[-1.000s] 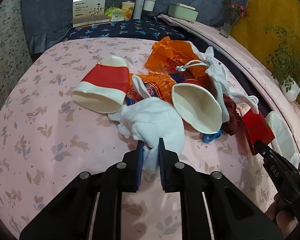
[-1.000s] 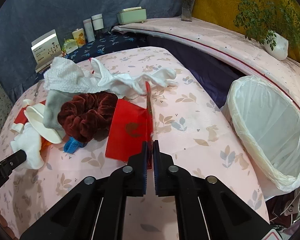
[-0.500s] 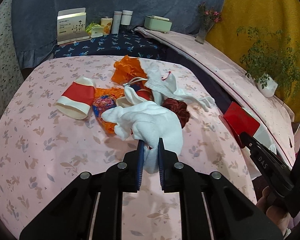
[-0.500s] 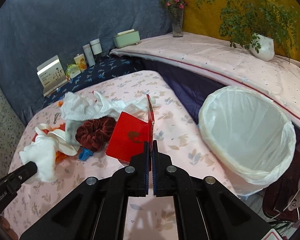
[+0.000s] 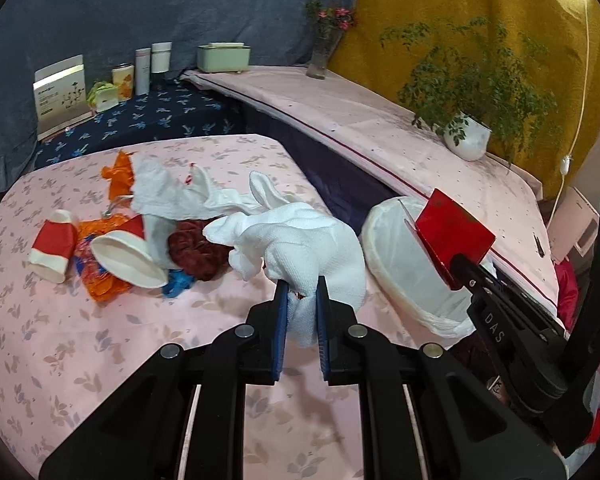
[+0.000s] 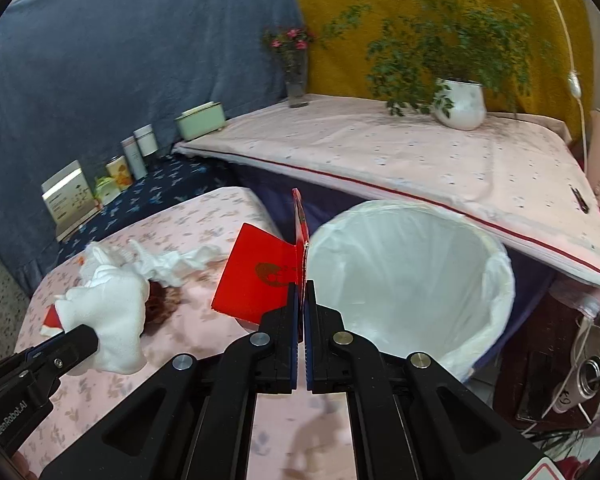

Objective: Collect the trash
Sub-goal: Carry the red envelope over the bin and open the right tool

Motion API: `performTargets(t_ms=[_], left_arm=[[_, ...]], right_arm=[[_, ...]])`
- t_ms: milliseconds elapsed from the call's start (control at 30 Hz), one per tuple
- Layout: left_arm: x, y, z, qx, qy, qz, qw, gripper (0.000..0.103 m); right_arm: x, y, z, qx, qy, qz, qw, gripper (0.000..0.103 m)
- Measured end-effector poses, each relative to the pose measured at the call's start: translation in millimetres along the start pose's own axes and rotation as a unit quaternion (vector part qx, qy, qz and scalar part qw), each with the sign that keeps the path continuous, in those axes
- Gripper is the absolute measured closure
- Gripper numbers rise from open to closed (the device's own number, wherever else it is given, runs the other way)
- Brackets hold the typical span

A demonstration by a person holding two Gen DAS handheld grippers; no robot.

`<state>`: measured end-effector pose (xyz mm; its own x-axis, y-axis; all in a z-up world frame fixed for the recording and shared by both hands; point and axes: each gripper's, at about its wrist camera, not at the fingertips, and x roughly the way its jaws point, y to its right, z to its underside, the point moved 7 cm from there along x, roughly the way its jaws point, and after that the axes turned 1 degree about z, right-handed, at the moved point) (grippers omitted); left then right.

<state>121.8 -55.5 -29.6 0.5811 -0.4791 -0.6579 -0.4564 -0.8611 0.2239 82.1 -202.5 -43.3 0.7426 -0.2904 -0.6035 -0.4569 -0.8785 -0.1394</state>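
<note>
My left gripper (image 5: 302, 290) is shut on a crumpled white paper towel (image 5: 300, 240), held up off the pink tablecloth (image 5: 80, 340). My right gripper (image 6: 302, 290) is shut on a folded red card (image 6: 256, 276), which hangs at the near rim of the white-lined trash bin (image 6: 412, 272). In the left wrist view the red card (image 5: 452, 232) sits over the bin (image 5: 404, 264). The towel (image 6: 108, 312) and left gripper (image 6: 80, 340) show at the lower left of the right wrist view. More trash stays on the table: red-and-white paper cups (image 5: 54, 246), orange wrappers (image 5: 100, 276), a maroon scrunchie (image 5: 196, 248), white tissues (image 5: 172, 192).
A pink-covered ledge (image 6: 420, 160) runs behind the bin, bearing a potted plant (image 6: 460, 104) and a flower vase (image 6: 294, 76). Bottles, a box and a green container (image 5: 222, 56) stand on the dark blue cloth at the back. Cables and a metal item (image 6: 588, 372) lie right of the bin.
Both grippers rose and swung right toward the bin, carrying the towel and the red card off the table. The bin now fills much of the right wrist view.
</note>
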Motion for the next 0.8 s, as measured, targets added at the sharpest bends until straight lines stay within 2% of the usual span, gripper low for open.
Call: performTargets(t_ms=[200, 367, 667, 700, 767, 800], left_arm=[[24.7, 48.3, -8.8, 0.026, -0.011, 0.049, 0.9984, 0.090], [45.4, 83.3, -12.9, 0.050, -0.018, 0.074, 0.9959, 0.090], [80.9, 125.1, -11.3, 0.087, -0.036, 0.099, 0.9907, 0.089], [83.8, 128.1, -11.7, 0.088, -0.036, 0.101, 0.9904, 0.087], [89.8, 130.7, -12.9, 0.088, -0.038, 0.099, 0.9905, 0.070], [91.8, 131.5, -13.5, 0.089, -0.037, 0.097, 0.9906, 0.056]], right_arm=[[5.0, 48.8, -0.6, 0.035, -0.002, 0.030, 0.999, 0.100], [13.1, 82.4, 3.1, 0.058, -0.009, 0.050, 0.997, 0.100], [31.0, 110.9, 7.8, 0.077, -0.023, 0.064, 0.995, 0.099], [33.3, 112.4, 7.7, 0.078, -0.024, 0.064, 0.995, 0.098], [36.3, 115.1, 7.2, 0.082, -0.023, 0.069, 0.994, 0.087], [36.8, 116.0, 6.5, 0.084, -0.022, 0.071, 0.994, 0.081]])
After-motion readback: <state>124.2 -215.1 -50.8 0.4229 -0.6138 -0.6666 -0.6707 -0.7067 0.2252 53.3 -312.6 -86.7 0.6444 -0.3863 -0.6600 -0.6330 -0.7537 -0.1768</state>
